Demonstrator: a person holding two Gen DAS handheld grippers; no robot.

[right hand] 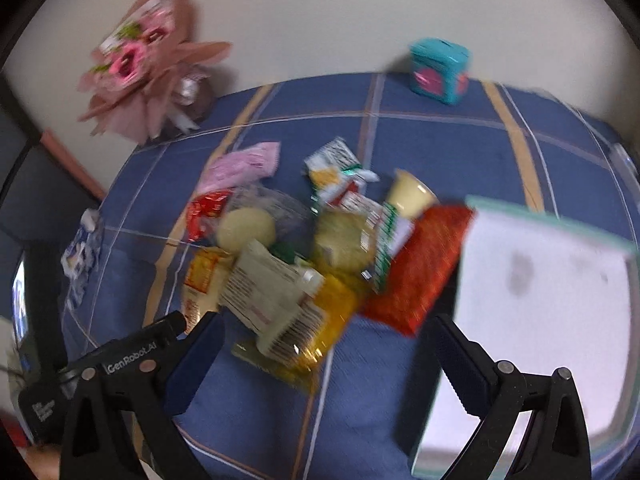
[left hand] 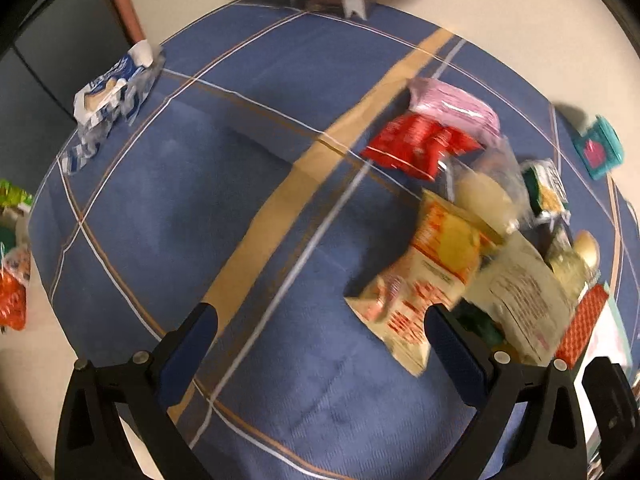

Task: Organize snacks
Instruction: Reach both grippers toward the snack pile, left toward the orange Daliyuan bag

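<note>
A pile of snack packets lies on a blue checked tablecloth (left hand: 200, 208). It includes a red packet (left hand: 416, 148), a pink packet (left hand: 456, 104), a yellow-and-red bag (left hand: 432, 276) and a clear bag with a pale round bun (right hand: 248, 228). An orange-red packet (right hand: 420, 268) leans on a white bin with a teal rim (right hand: 548, 280). My left gripper (left hand: 320, 320) is open above the cloth, left of the pile. My right gripper (right hand: 328, 332) is open above a yellow packet (right hand: 320, 320) at the pile's near edge. Both hold nothing.
A blue-and-white packet (left hand: 112, 96) lies at the cloth's far left edge. A pink flower bouquet (right hand: 148, 68) and a teal box (right hand: 440, 72) stand at the back by the wall. More packets (left hand: 12, 264) lie off the table's left side.
</note>
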